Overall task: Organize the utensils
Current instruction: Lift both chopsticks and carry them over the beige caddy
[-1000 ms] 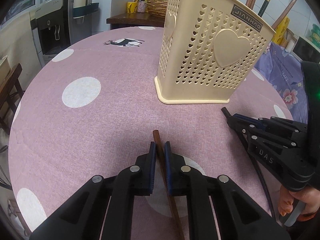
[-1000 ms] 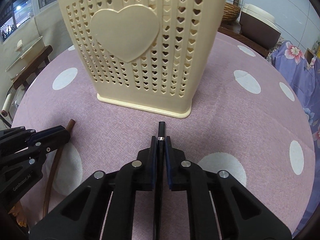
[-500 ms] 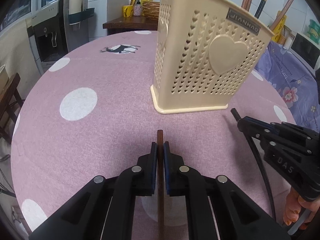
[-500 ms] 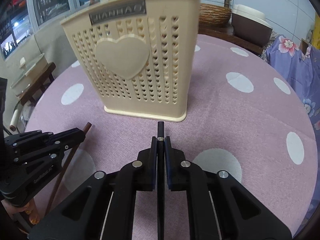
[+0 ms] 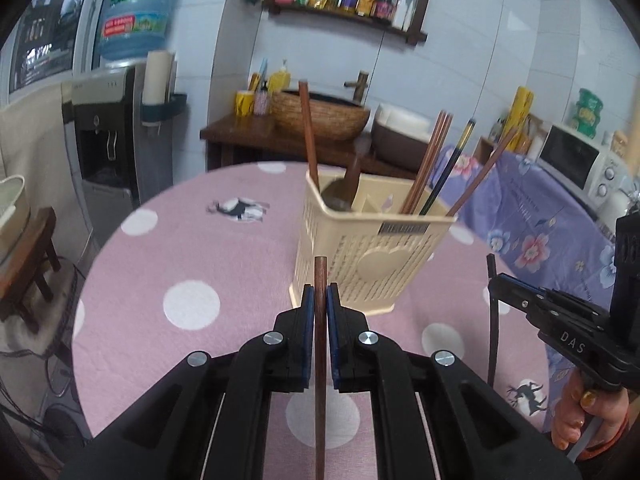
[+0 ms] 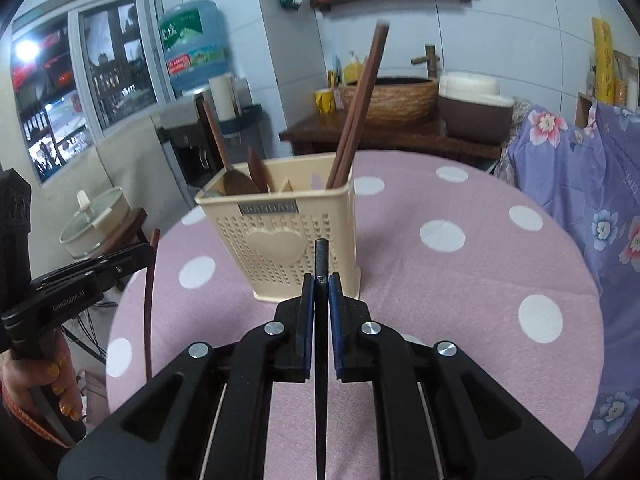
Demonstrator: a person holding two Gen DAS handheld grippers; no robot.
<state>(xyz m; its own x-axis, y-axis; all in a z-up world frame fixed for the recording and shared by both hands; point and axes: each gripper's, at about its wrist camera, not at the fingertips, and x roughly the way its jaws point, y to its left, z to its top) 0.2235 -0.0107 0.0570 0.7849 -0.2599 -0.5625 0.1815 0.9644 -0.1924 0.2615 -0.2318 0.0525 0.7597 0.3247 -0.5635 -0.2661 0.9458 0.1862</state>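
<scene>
Left gripper (image 5: 320, 304): jaws closed tight on a brown chopstick (image 5: 320, 360), stick running lengthwise between the blue pads, tip poking out ahead toward the basket. Held above the surface (image 5: 192, 252), pink cloth with white dots.

Right gripper (image 6: 320, 300): jaws clamped on a black chopstick (image 6: 320, 344), same lengthwise hold, short end protruding past the pads.

Cream basket (image 5: 360, 256) with heart cut-outs stands upright on the surface, ahead of both grippers and apart from them. Divided inside. One compartment holds a wooden spoon (image 6: 238, 182) and a brown stick; the other holds several chopsticks (image 5: 430, 160) leaning outward, brown ones plus one dark.

Each gripper shows at the edge of the other's view, stick hanging below its jaws. Fingers of a hand (image 5: 580, 412) on the right gripper's handle.
</scene>
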